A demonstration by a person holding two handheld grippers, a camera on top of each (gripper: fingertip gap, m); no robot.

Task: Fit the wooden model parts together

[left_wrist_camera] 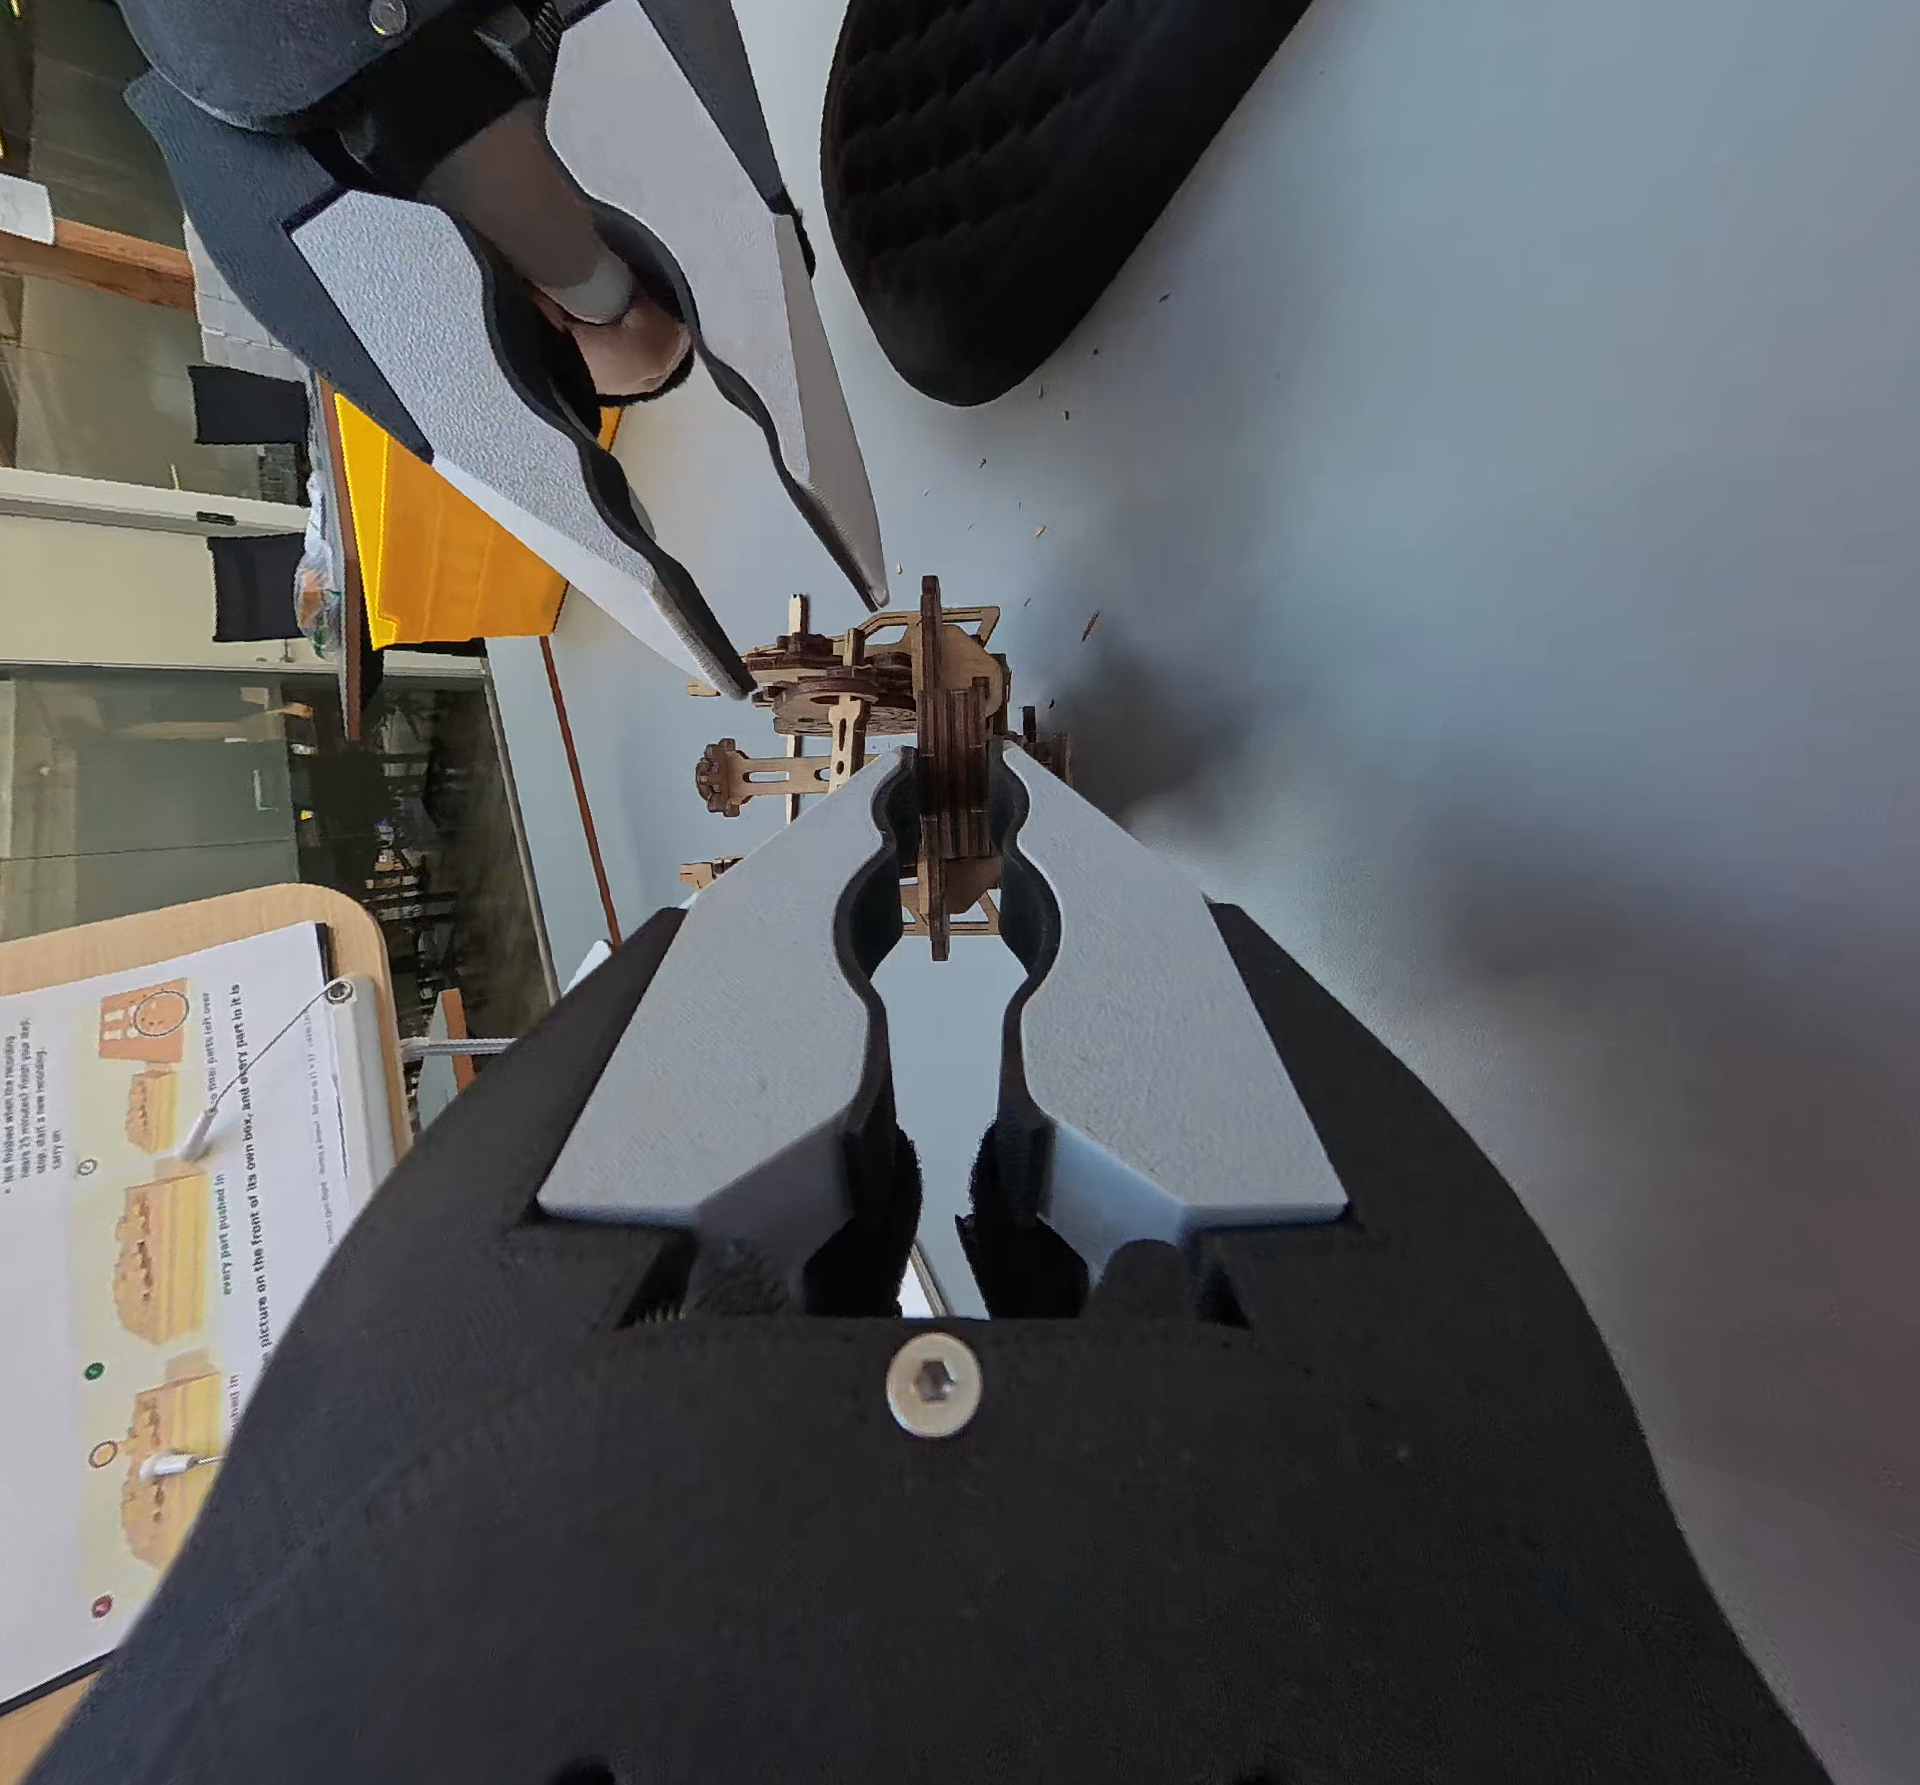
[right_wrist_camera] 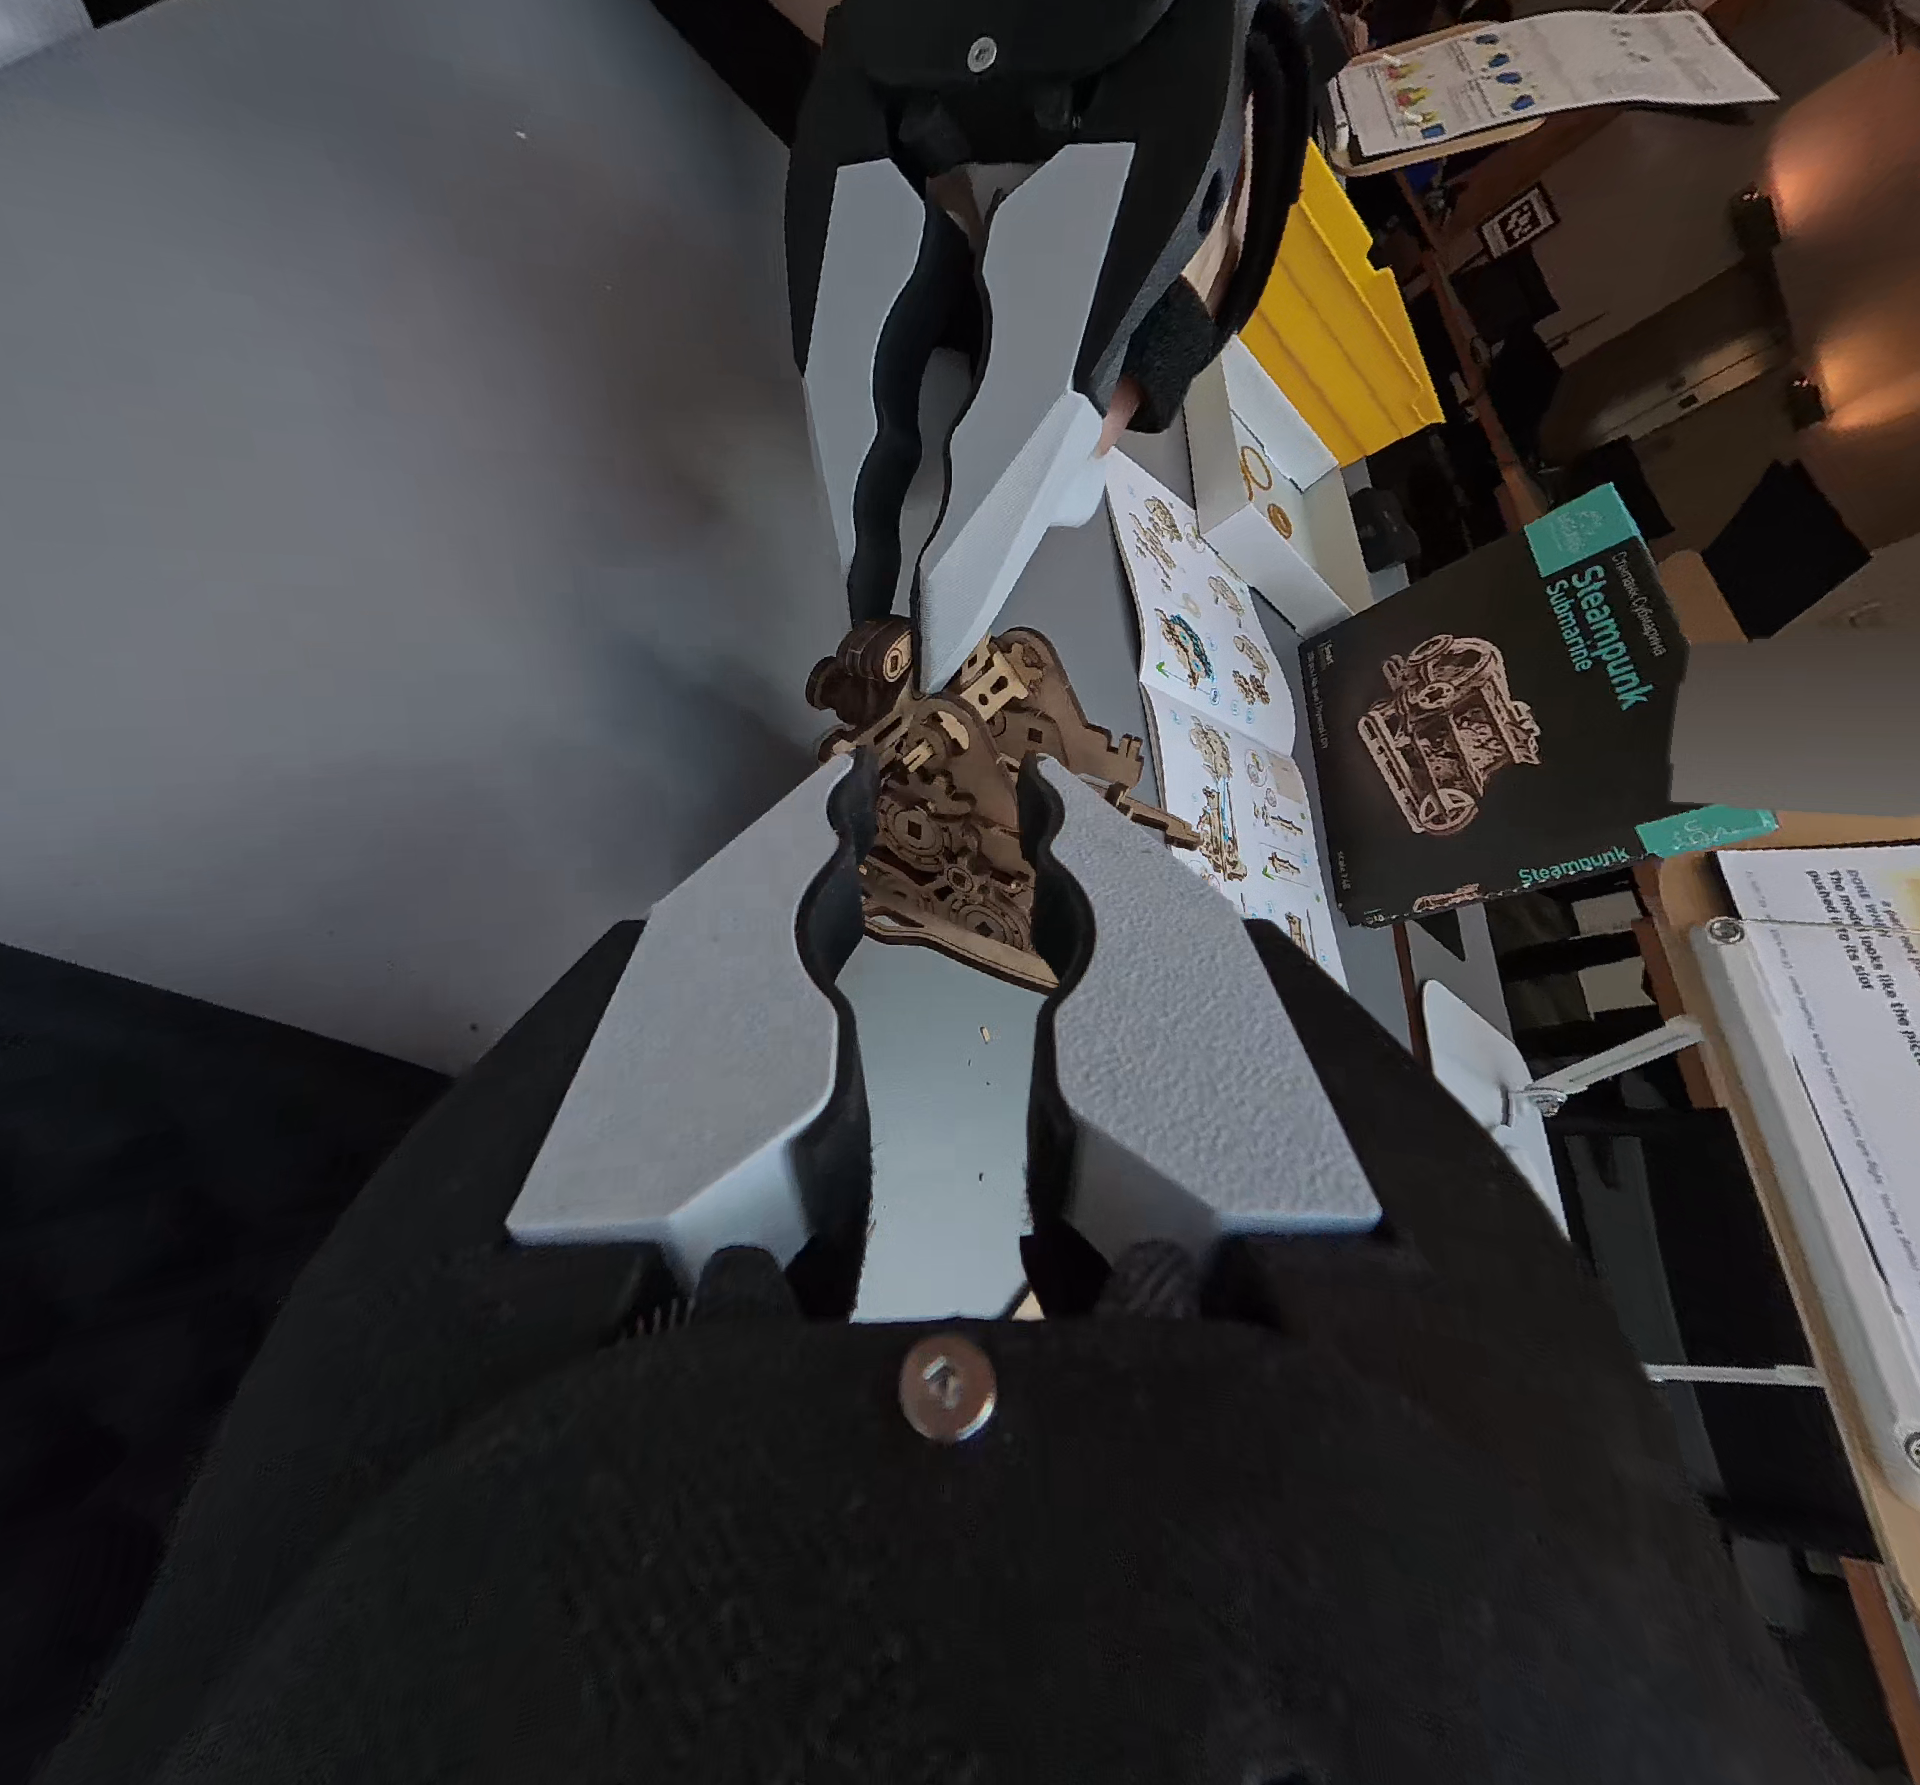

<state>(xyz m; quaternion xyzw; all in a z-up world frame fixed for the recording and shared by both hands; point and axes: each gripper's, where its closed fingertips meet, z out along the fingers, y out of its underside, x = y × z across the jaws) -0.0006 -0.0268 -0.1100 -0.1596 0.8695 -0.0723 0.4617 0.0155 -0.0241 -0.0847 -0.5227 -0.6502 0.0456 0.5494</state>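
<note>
Grey tabletop [left_wrist_camera: 1455,385] is carrying a brown laser-cut wooden model [left_wrist_camera: 935,717], with both grippers working on it. Left gripper [left_wrist_camera: 954,764] fingers are clamping the model's layered disc edge between their tips. Right gripper [right_wrist_camera: 940,769] fingers are sitting part-open around the model body, touching either side, so it's gripping too.

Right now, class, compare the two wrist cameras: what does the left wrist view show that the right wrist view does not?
Only the left wrist view shows the black quilted cushion on the table. Only the right wrist view shows the dark model box and the open instruction booklet. Both show the wooden model, the left gripper closed on it, the right gripper around it, the pale table and a yellow bin.
</note>
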